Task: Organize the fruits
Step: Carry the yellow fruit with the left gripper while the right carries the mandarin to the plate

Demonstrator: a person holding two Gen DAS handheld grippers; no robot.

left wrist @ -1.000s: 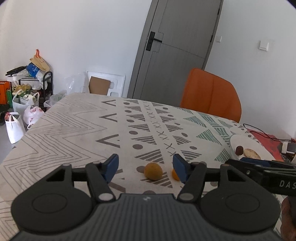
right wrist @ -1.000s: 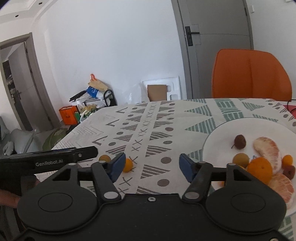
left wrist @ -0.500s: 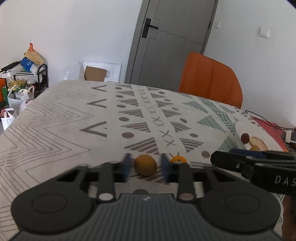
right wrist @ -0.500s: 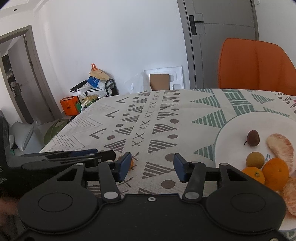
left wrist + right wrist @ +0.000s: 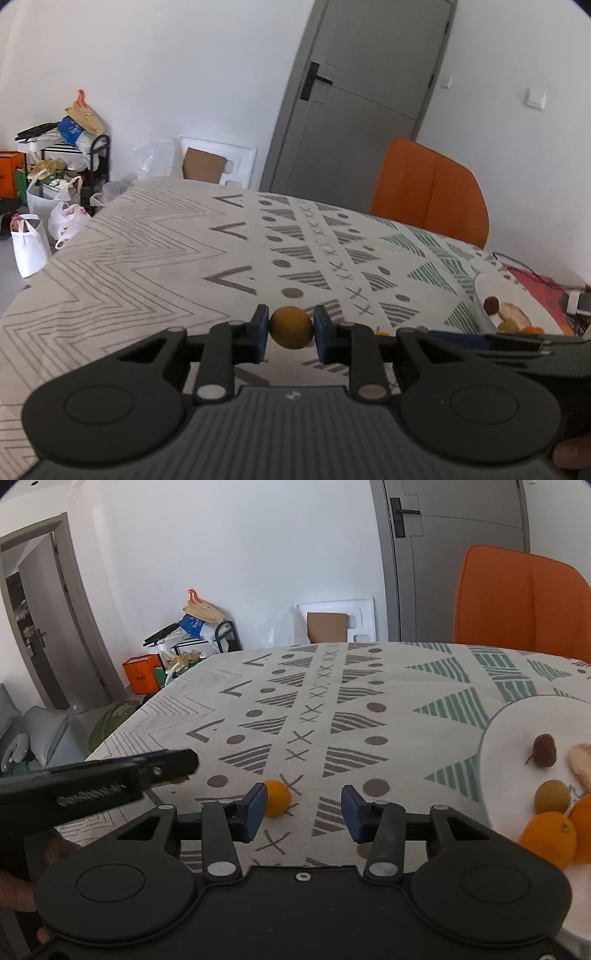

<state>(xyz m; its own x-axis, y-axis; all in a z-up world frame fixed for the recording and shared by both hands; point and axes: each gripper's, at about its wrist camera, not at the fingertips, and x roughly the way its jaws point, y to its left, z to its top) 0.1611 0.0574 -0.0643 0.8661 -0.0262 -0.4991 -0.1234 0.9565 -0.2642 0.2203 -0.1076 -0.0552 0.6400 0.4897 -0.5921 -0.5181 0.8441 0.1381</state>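
My left gripper (image 5: pixel 290 332) is shut on a small round yellow-brown fruit (image 5: pixel 290 328), its blue pads pressing both sides just above the patterned tablecloth. From the right wrist view the left gripper (image 5: pixel 184 764) comes in side-on from the left. My right gripper (image 5: pixel 303 814) is closing with the cloth showing between its jaws. A small orange fruit (image 5: pixel 277 797) lies on the cloth just past its left fingertip (image 5: pixel 255 812), with no pad pressing on it. The white plate (image 5: pixel 509 731) at the right holds a dark red fruit (image 5: pixel 544 750), a brownish round fruit (image 5: pixel 552 796), oranges (image 5: pixel 548 840) and a peeled segment.
An orange chair (image 5: pixel 428 195) stands at the table's far right side before a grey door (image 5: pixel 354 110). Bags and a loaded rack (image 5: pixel 59 177) crowd the floor at the left. A red item and cables (image 5: pixel 543 291) lie past the plate (image 5: pixel 484 284).
The left jaws came together onto the yellow-brown fruit. The right gripper moved left toward the small orange, its jaws narrowing, and the plate slid to the right of its view.
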